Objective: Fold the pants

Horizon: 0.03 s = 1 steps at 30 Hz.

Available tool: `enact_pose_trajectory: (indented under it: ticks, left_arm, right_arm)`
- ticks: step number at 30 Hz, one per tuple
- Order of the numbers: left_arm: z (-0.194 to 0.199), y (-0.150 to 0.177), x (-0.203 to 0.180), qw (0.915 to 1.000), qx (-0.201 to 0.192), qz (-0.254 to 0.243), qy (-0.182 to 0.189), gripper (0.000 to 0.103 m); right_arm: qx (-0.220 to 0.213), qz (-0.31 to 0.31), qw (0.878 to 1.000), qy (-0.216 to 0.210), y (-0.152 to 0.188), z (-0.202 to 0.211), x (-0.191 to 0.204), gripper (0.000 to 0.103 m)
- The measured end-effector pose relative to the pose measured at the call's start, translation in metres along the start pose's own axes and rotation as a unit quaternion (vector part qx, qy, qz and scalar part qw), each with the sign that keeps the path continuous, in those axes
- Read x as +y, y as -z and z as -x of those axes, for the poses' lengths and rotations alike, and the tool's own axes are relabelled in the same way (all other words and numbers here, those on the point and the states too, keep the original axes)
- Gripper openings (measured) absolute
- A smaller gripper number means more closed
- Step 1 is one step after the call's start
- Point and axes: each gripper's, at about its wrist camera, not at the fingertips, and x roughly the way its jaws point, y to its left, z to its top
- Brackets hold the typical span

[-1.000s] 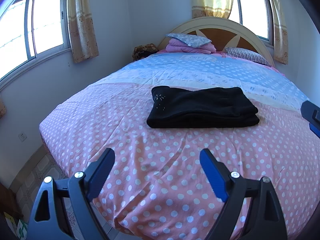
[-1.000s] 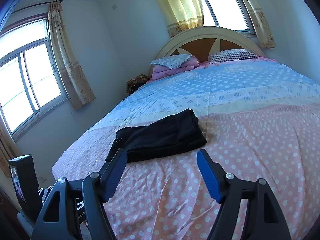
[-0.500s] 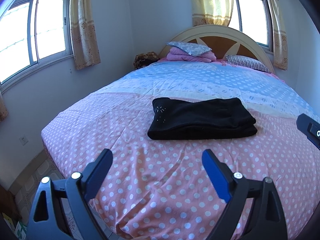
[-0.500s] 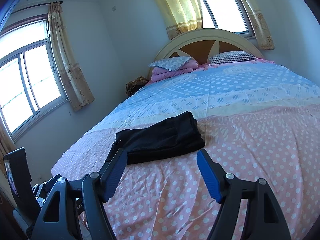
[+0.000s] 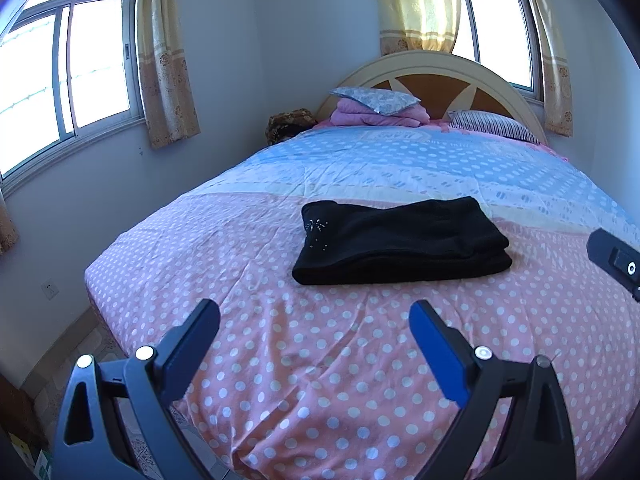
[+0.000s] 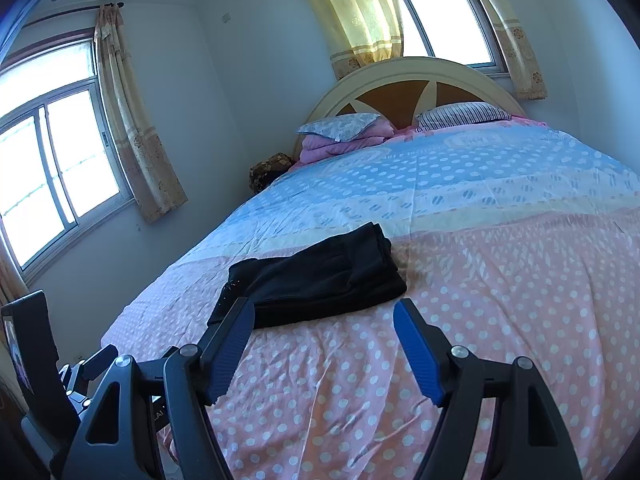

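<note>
Pants (image 5: 400, 242) lie folded on the bed (image 5: 320, 360). Left tool (image 5: 314, 320) and right tool (image 6: 324, 316): both released, near edge, clear of pants.

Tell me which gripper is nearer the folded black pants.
Right, I'd judge: the right gripper reaches the black pants' near edge; the left gripper hangs further back. Neither touches.

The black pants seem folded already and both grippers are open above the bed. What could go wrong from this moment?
1. The pants lie as a loose stack; its layers look uneven at the right end, so a nudge from the open right gripper, nearest them, might undo the fold.
2. The left gripper hangs low over the wrinkled polka-dot cover; snagging it could drag the stack.
</note>
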Motion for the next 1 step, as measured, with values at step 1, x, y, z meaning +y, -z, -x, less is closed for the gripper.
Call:
enact_pose_trajectory:
  ticks: [1]
  left_arm:
    - [0.0004,-0.0001,-0.0008,1.0,-0.001,-0.002,0.0,0.098]
  right_arm:
    - [0.001,-0.001,1.0,0.0,-0.0001,0.0001,-0.0008,0.074]
